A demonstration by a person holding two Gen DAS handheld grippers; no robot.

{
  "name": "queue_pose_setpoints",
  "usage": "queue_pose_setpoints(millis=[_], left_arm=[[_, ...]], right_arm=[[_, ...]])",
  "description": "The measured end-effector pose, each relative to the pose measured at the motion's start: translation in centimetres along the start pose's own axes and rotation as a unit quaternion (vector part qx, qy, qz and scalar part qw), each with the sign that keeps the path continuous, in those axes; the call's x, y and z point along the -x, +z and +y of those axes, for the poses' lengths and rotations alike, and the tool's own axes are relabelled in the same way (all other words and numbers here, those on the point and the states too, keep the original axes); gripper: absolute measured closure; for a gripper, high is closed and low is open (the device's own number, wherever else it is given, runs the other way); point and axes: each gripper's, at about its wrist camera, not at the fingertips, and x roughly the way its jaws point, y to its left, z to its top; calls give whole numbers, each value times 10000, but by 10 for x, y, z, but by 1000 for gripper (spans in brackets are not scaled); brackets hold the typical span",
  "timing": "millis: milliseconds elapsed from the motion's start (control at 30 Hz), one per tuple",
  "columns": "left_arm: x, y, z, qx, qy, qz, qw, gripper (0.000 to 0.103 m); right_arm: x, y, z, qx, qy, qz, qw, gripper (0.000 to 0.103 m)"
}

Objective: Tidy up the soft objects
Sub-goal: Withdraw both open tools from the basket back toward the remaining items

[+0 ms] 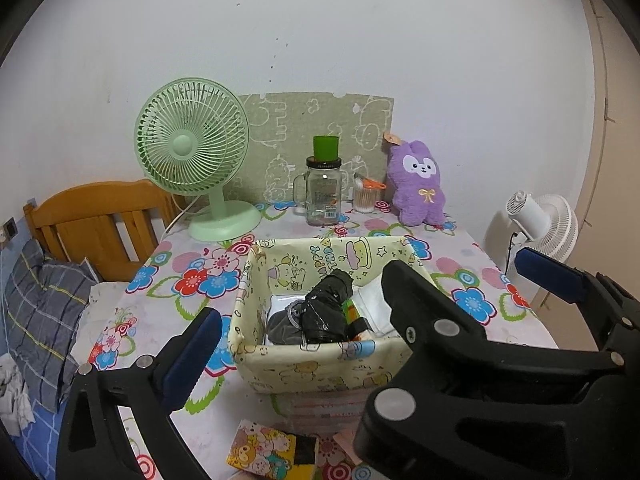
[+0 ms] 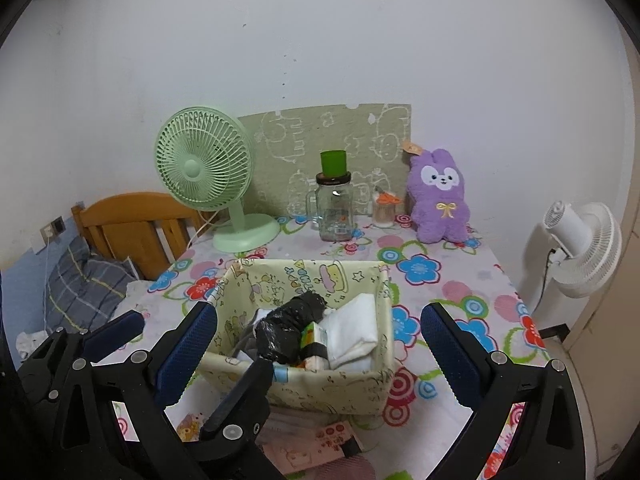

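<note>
A purple plush rabbit (image 1: 418, 184) sits upright at the table's far right, against a green board; it also shows in the right wrist view (image 2: 440, 200). A yellow cartoon-print fabric basket (image 1: 276, 368) stands mid-table and holds a black bundle (image 1: 326, 308), white folded cloth (image 1: 374, 304) and small items; it also shows in the right wrist view (image 2: 320, 384). My left gripper (image 1: 296, 320) is open and empty, near the basket's front. My right gripper (image 2: 320, 336) is open and empty, astride the basket.
A green desk fan (image 1: 192, 152) stands back left, a glass mug jar with green cup (image 1: 322, 192) and a cotton-swab jar (image 1: 366, 196) at the back. Small printed boxes (image 1: 272, 452) lie in front of the basket. A white fan (image 2: 580, 248) stands right, a wooden bed (image 1: 96, 220) left.
</note>
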Motion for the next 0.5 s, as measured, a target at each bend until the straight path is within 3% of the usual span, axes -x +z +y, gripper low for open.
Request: queue_pose_setpoints(millis=[500], left_arm=[[30,-20,-7,43,-120,8,9999,0]], right_arm=[[38,-20,3,-6,18,-105,9999,0]])
